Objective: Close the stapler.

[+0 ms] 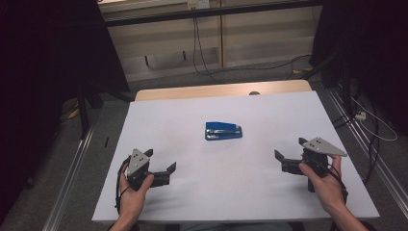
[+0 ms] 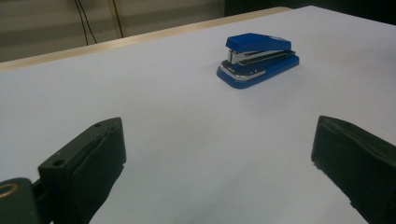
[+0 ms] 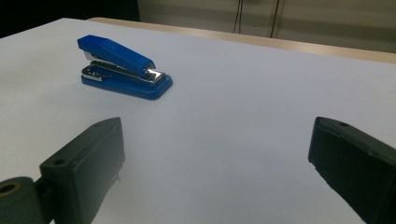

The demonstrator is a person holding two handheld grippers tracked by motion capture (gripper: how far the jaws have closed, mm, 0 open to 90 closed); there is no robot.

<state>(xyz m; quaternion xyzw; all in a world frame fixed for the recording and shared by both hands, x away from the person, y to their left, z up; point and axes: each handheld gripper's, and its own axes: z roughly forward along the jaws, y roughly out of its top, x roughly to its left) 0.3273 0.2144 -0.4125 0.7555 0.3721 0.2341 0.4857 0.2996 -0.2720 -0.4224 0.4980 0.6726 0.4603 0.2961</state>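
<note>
A blue stapler [image 1: 223, 131] lies near the middle of the white desk [image 1: 192, 192], while the left tongs [image 1: 160, 166] and right tongs [image 1: 289, 150] stay wide apart, both empty.

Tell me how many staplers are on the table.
1. The blue stapler sits near the middle of the white table, between and ahead of the two open tools; nothing seems hidden.

High view above the near edge, looking forward and down on the desk [image 1: 192, 192], both gripper views low, close to the surface, sharing the stapler [image 2: 258, 59].
</note>
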